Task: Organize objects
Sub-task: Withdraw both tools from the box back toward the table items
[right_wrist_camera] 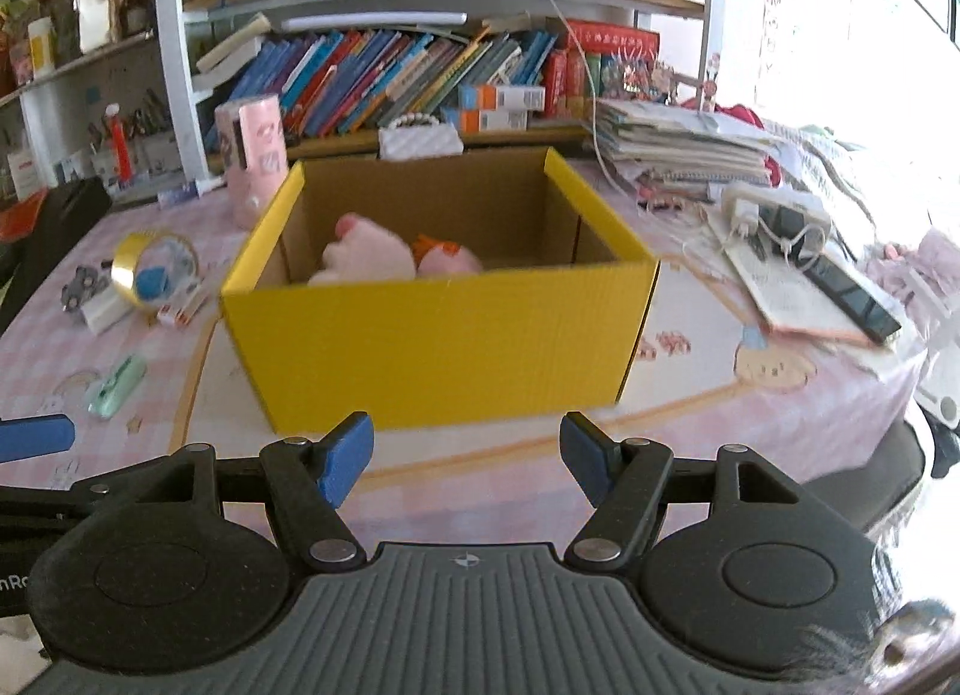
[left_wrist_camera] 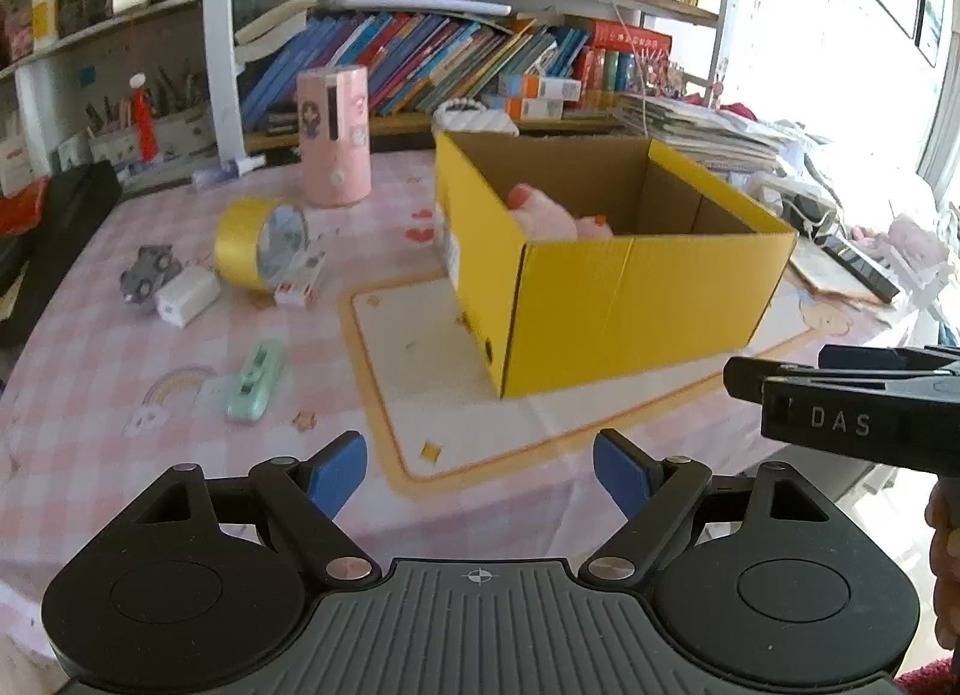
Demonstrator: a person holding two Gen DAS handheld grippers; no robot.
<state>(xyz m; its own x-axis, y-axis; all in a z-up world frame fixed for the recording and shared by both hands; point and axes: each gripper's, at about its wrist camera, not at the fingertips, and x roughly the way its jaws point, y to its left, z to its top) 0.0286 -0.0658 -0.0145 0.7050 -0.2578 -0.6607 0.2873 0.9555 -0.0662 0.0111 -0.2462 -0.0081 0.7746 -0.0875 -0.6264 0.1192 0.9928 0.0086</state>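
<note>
A yellow cardboard box [left_wrist_camera: 600, 287] [right_wrist_camera: 444, 335] stands open on the pink checked tablecloth, with pink plush toys [right_wrist_camera: 366, 254] [left_wrist_camera: 543, 215] inside. Left of it lie a yellow tape roll [left_wrist_camera: 258, 242] [right_wrist_camera: 153, 269], a white charger block [left_wrist_camera: 186, 296], a grey toy car [left_wrist_camera: 147, 275], a small red-and-white box [left_wrist_camera: 303, 281] and a mint green case [left_wrist_camera: 257, 380] [right_wrist_camera: 117, 386]. My left gripper [left_wrist_camera: 480, 470] hovers open and empty over the near table, in front of the box's left corner. My right gripper [right_wrist_camera: 468, 455] is open and empty before the box's front wall.
A tall pink cylinder [left_wrist_camera: 333, 134] stands behind the tape. Shelves of books [left_wrist_camera: 420, 59] line the back. Stacked papers [right_wrist_camera: 678, 149], a power adapter [right_wrist_camera: 774, 215] and a dark remote [right_wrist_camera: 852, 293] crowd the right side. The right gripper's body [left_wrist_camera: 852, 407] shows at the left view's right edge.
</note>
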